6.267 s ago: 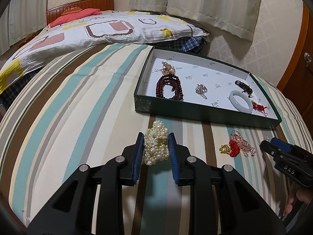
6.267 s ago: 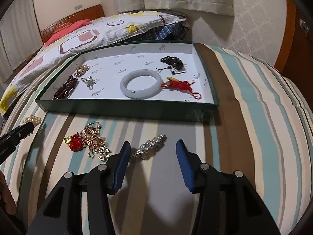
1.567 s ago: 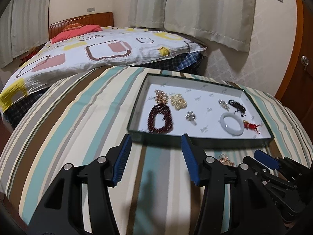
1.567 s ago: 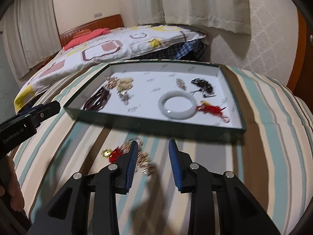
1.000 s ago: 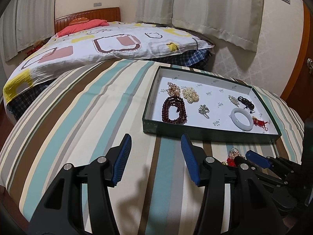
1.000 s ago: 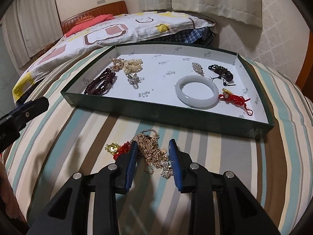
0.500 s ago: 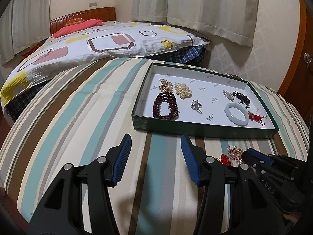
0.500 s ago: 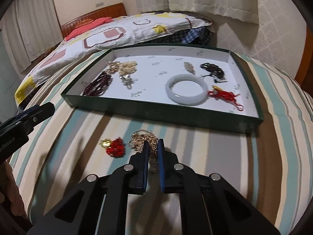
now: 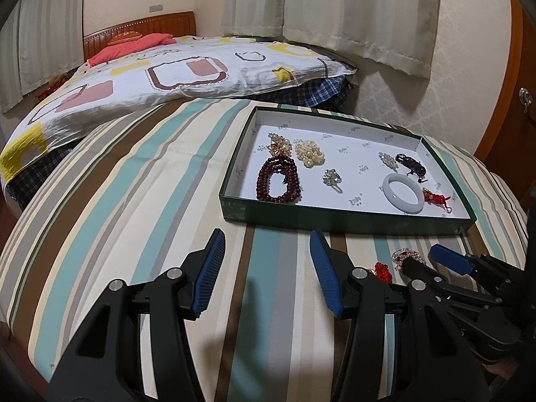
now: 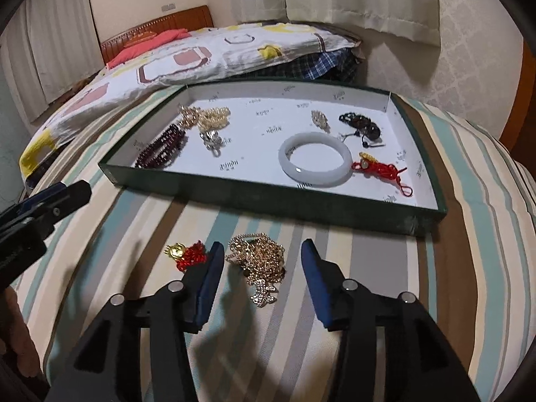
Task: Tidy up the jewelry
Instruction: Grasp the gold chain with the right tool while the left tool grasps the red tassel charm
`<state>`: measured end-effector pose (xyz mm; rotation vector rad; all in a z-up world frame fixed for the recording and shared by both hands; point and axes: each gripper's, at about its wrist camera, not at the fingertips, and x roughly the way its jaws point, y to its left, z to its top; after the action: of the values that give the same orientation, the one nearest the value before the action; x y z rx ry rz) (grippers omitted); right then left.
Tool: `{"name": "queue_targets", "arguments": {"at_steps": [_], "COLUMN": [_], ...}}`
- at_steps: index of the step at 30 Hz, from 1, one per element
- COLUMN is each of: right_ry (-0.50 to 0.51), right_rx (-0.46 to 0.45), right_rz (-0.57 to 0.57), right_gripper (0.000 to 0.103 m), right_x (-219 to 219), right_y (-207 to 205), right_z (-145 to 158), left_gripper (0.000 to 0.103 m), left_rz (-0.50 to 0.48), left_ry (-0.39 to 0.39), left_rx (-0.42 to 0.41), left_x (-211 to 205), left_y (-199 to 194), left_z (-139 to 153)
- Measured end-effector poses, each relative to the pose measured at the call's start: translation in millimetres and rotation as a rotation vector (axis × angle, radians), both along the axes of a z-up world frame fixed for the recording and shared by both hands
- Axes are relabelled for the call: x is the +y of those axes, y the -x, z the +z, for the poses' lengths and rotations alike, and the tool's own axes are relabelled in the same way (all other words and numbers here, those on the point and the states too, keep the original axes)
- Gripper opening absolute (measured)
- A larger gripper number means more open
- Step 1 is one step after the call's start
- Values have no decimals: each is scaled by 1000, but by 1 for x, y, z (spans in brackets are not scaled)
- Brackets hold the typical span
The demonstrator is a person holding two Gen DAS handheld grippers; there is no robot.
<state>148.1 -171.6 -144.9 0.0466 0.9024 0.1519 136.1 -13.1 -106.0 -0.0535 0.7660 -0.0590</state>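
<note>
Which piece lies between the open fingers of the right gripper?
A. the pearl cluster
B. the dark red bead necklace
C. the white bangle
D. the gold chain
D: in the right wrist view the gold chain lies on the striped cloth between the spread fingers of the right gripper, while the other three pieces sit inside the green tray.

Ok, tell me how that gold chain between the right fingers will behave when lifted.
The gold chain lies in a loose heap of fine links, so it is probably floppy and will dangle. Strands may slip from the open right hand-held gripper. Its pendant end looks apt to swing.
</note>
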Motion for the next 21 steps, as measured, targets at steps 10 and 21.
{"name": "queue_targets", "arguments": {"at_steps": [10,21], "right_ry": [-11,-5], "right_rx": [2,-44], "right_rz": [7,-43], "right_gripper": [11,9], "right_x": [-10,-36], "right_y": [6,16], "right_z": [-2,9], "left_gripper": [51,51], "left_rz": [-17,-84], "left_ry": [-2,-17], "left_rx": [8,25], "left_x": [-6,-36], "left_y": [1,8], "left_z": [-3,-7]}}
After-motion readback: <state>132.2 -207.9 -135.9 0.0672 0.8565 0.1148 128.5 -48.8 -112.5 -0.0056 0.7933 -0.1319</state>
